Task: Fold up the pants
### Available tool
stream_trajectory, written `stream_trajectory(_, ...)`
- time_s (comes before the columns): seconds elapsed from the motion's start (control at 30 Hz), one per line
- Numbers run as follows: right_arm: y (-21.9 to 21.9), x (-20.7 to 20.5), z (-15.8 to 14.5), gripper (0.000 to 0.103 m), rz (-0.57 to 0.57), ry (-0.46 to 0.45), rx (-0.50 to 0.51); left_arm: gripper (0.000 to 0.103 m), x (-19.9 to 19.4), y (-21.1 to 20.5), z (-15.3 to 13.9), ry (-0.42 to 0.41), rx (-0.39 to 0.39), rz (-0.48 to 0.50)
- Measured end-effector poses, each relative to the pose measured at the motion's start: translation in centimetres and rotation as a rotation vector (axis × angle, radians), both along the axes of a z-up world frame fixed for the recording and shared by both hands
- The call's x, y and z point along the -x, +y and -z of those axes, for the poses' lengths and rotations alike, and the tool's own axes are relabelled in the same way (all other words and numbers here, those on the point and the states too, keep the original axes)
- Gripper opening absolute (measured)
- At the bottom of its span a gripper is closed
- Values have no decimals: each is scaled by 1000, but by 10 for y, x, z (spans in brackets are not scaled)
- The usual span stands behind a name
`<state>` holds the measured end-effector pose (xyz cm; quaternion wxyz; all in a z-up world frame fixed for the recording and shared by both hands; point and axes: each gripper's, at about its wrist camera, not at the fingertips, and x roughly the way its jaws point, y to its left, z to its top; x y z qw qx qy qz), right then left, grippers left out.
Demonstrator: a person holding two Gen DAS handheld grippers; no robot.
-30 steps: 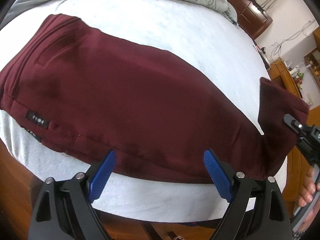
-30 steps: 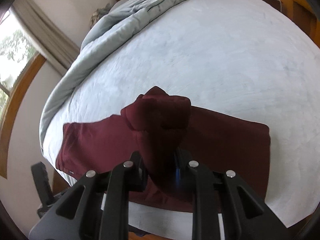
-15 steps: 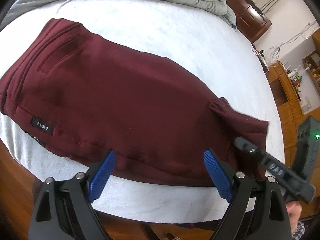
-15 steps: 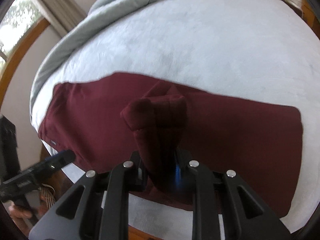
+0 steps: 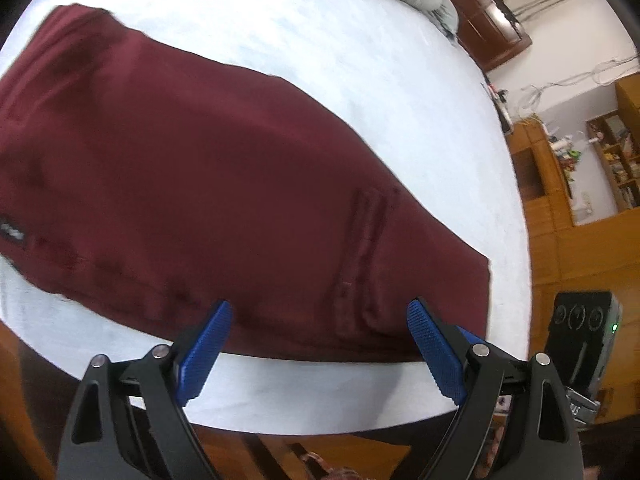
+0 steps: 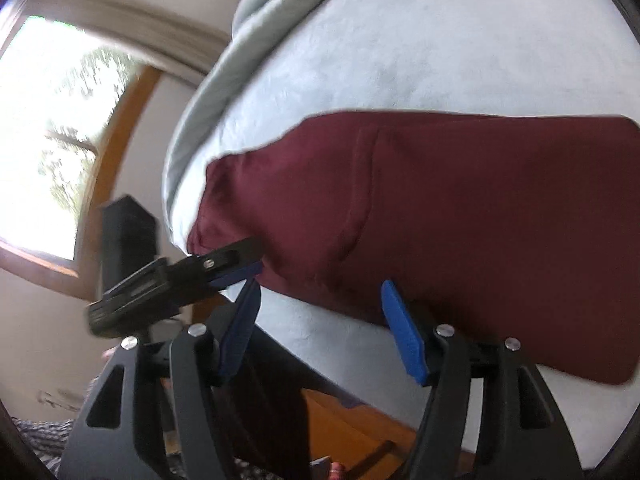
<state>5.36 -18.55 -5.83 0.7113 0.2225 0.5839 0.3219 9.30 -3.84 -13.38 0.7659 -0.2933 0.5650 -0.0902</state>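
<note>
Pants (image 5: 208, 184) in maroon fleece lie flat on the bed (image 5: 360, 80), along its near edge, with one end already doubled over the rest so that a cuff seam crosses the top layer.

Nearest the lens in the left wrist view, the left claw (image 5: 316, 344) stands with its blue pads wide apart, poised over the near hem and holding nothing. The right claw (image 6: 320, 324) has just been opening; its pads are apart with only bare sheet and the bed edge between them, the cloth lying just beyond the tips.

Judging by how close the pants sit to the mattress edge, a careless tug toward the person could drag the hem over the side and undo the fold. The freshly laid layer looks loose, so a pinch that catches only the top ply might peel it back instead of lifting both. The two claws are also near each other at this corner and could knock together.

Motion blur softens both views. The waistband end runs off the left edge of the left view, and a small label there is unreadable. Farther off, a grey duvet (image 6: 224, 80) is bunched at the far side; whether the lower layers are aligned cannot be told.
</note>
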Motion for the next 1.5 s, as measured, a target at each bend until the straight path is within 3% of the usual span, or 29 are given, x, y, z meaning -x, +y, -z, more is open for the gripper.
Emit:
stream_trajectory(0.33, -112, 25, -26, 64, 251, -73, 106, 90, -37, -58, 18, 56, 3, 90)
stream_trajectory(0.5, -138, 34, -18, 64, 316, -69, 142, 90, -46, -71, 42, 127, 77, 93)
stream_trajectory(0.6, -147, 38, -13, 64, 338, -63, 153, 89, -45, -74, 44, 124, 58, 86)
stream_trajectory(0.63, -149, 38, -11, 64, 343, -60, 154, 87, -45, -74, 43, 119, 54, 89)
stream_trajectory(0.67, -153, 39, -8, 64, 350, -54, 154, 75, -44, -74, 42, 116, 40, 90)
stream_trajectory(0.7, -152, 39, -6, 64, 354, -47, 154, 57, -43, -73, 42, 119, 5, 89)
stream_trajectory(0.77, -155, 37, 1, 64, 368, -34, 157, 40, -40, -67, 42, 120, -45, 87)
stream_trajectory(0.9, -158, 36, 12, 64, 394, 1, 145, 30, -33, -63, 36, 79, -43, 90)
stream_trajectory(1.13, -165, 31, 31, 71, 396, 60, 138, 26, -21, -54, 18, -8, -30, 86)
stream_trajectory(1.27, -168, 23, 54, 75, 387, 124, 154, 26, -20, -44, 27, 14, -52, 57)
stream_trajectory(1.4, -166, 14, 71, 78, 378, 174, 63, 26, -17, -37, 35, 26, -48, 33)
stream_trajectory(1.5, -157, 8, 73, 80, 341, 173, 49, 26, -18, -40, 34, 25, -59, 38)
